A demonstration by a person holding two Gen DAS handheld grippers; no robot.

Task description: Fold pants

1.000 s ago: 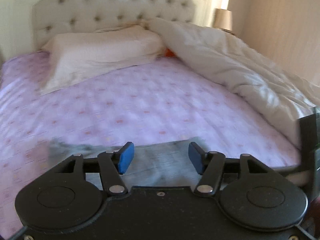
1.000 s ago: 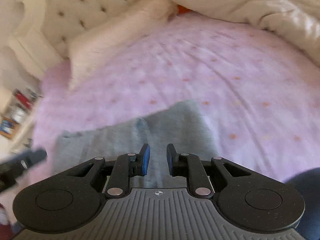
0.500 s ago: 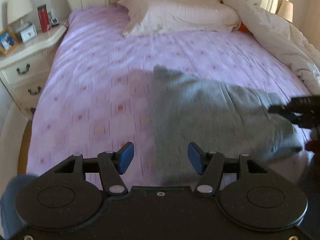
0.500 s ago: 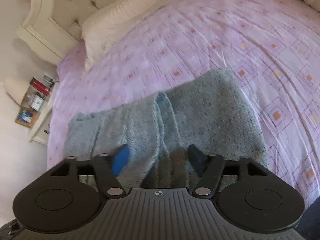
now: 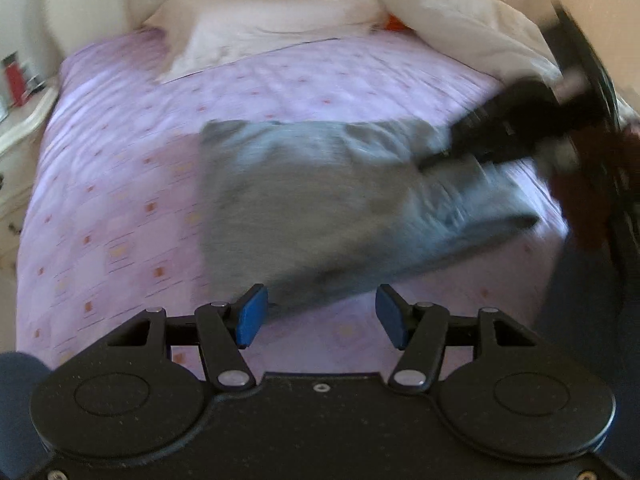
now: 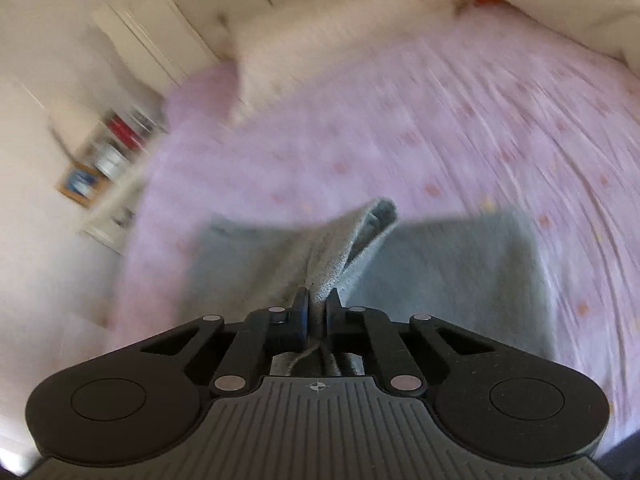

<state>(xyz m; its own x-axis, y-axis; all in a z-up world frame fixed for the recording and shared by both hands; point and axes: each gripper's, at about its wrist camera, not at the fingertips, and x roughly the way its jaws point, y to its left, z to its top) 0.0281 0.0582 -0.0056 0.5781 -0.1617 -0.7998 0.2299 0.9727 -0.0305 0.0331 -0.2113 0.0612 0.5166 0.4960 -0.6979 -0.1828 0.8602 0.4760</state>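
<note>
Lilac bedsheet (image 5: 120, 208) carries our grey pants (image 5: 320, 208), folded, well short of the pillow (image 5: 264, 28). Right gripper (image 6: 317, 308) pinches a raised fabric edge; left gripper (image 5: 320, 316) hangs wide apart, empty, just short of the pants' near edge, long axis crosswise.

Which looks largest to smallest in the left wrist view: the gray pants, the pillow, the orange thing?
1. gray pants, though they lie nearer the camera, so true size is unsure
2. pillow
3. orange thing, mostly hidden
</note>
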